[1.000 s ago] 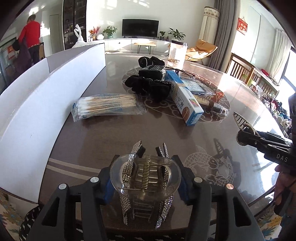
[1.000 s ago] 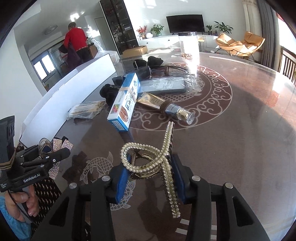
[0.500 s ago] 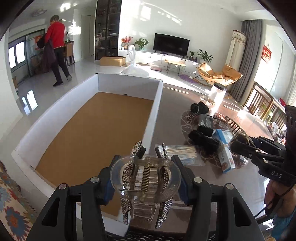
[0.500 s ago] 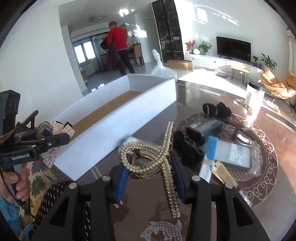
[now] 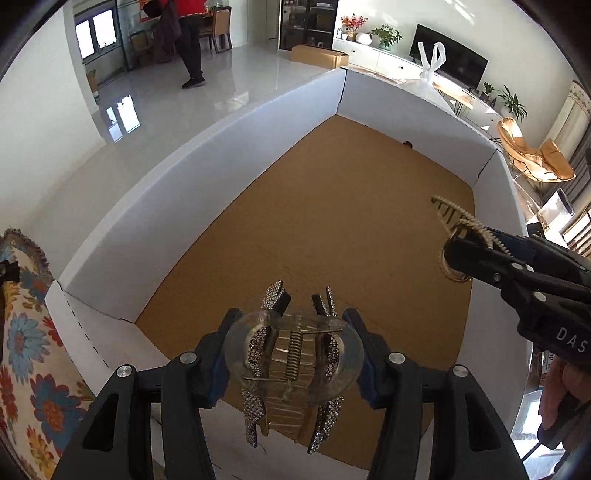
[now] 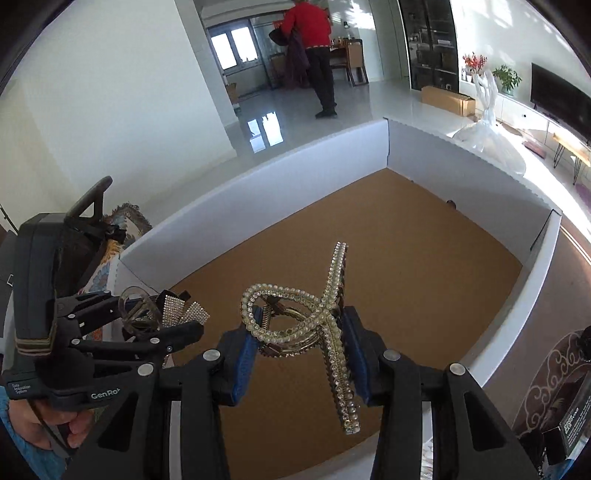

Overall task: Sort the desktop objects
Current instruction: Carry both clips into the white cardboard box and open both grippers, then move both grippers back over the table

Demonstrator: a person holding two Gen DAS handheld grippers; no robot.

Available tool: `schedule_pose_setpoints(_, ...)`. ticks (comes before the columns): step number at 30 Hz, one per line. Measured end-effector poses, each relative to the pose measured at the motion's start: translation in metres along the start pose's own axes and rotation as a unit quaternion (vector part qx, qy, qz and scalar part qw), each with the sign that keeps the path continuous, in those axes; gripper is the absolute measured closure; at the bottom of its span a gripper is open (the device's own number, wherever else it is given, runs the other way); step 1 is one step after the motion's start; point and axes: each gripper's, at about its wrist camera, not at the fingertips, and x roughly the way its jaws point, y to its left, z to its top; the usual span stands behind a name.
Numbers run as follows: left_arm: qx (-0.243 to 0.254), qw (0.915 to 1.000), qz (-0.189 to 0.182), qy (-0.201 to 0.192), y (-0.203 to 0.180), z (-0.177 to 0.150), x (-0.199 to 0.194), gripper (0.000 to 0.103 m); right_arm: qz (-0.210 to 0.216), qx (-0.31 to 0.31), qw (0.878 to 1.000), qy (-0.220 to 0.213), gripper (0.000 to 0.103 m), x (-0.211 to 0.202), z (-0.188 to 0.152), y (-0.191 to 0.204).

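Your left gripper (image 5: 293,354) grips a clear hair claw (image 5: 293,352) with rhinestone-covered prongs; its jaws have just been opening a little, yet the blue pads still press on the clip's rounded sides. It hangs above the near end of the white-walled box (image 5: 207,177), over the brown floor of it. Your right gripper (image 6: 301,345) is closed partway on a pearl-studded hair claw (image 6: 295,321), the pads pressing on both of its sides, also above the box floor and nearer the table-side wall.

The left wrist view shows the whole length of the box, all four white walls and the bare brown bottom, with the right gripper (image 5: 476,254) coming in above the right-hand wall and only the gold teeth of the pearl claw (image 5: 454,218) showing. The right wrist view adds what the left lacks: the left gripper (image 6: 162,325) from the side with the clear claw (image 6: 147,310) between its fingers, your hand (image 6: 48,424) on its handle, and a strip of the patterned table (image 6: 546,369) beyond the box wall with dark boxed items at its edge. A person in a red top (image 6: 310,26) stands far beyond the box.
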Motion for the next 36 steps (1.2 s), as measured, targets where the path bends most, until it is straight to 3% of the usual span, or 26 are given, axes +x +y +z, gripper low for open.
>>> schedule_pose_setpoints(2, 0.008, 1.0000, -0.001, 0.000, -0.002, -0.002, 0.001, 0.042, -0.002, 0.008, 1.000, 0.015, 0.040, 0.018, 0.001, -0.007)
schedule_pose_setpoints(3, 0.013, 0.9999, 0.002, -0.002, -0.004, -0.003, -0.001, 0.036, -0.001, 0.011, 1.000, 0.011, 0.023, 0.021, 0.001, -0.010)
schedule_pose_setpoints(4, 0.015, 0.9998, 0.012, -0.009, -0.006, -0.005, -0.005, 0.033, 0.005, 0.015, 1.000, -0.002, 0.019, 0.016, -0.001, -0.013)
schedule_pose_setpoints(7, 0.021, 0.9985, 0.013, -0.050, -0.015, -0.013, -0.028, 0.032, 0.020, 0.029, 0.999, -0.037, 0.019, -0.011, -0.011, -0.016)
schedule_pose_setpoints(12, 0.076, 0.9901, -0.067, -0.097, -0.068, -0.046, -0.089, 0.030, 0.016, 0.035, 0.995, -0.097, 0.011, -0.101, -0.064, -0.026)
schedule_pose_setpoints(13, 0.094, 0.9866, -0.086, -0.102, -0.084, -0.057, -0.099, 0.028, 0.007, 0.033, 0.994, -0.108, 0.008, -0.121, -0.081, -0.031)
schedule_pose_setpoints(15, 0.126, 0.9788, -0.119, -0.109, -0.116, -0.083, -0.114, 0.007, -0.024, 0.026, 0.991, -0.128, 0.006, -0.157, -0.121, -0.044)
schedule_pose_setpoints(16, 0.141, 0.9747, -0.134, -0.110, -0.133, -0.096, -0.117, 0.003, -0.046, 0.023, 0.989, -0.135, 0.004, -0.173, -0.143, -0.052)
schedule_pose_setpoints(19, 0.183, 0.9662, -0.159, -0.087, -0.182, -0.135, -0.107, 0.000, -0.123, 0.035, 0.982, -0.138, 0.001, -0.215, -0.217, -0.082)
schedule_pose_setpoints(23, 0.220, 0.9656, -0.136, -0.029, -0.245, -0.162, -0.048, 0.000, -0.184, 0.106, 0.974, -0.079, 0.000, -0.239, -0.310, -0.136)
schedule_pose_setpoints(26, 0.235, 0.9664, -0.103, -0.020, -0.263, -0.175, -0.016, 0.000, -0.213, 0.147, 0.965, -0.045, 0.000, -0.245, -0.355, -0.170)
schedule_pose_setpoints(31, 0.216, 0.9719, -0.086, -0.040, -0.265, -0.182, 0.002, 0.000, -0.246, 0.159, 0.956, -0.026, 0.000, -0.242, -0.383, -0.185)
schedule_pose_setpoints(34, 0.219, 0.9701, -0.091, -0.050, -0.264, -0.184, 0.002, 0.000, -0.233, 0.177, 0.956, -0.030, 0.000, -0.238, -0.387, -0.182)
schedule_pose_setpoints(36, 0.220, 0.9694, -0.093, -0.056, -0.262, -0.186, 0.003, 0.000, -0.250, 0.173, 0.952, -0.030, 0.000, -0.235, -0.386, -0.180)
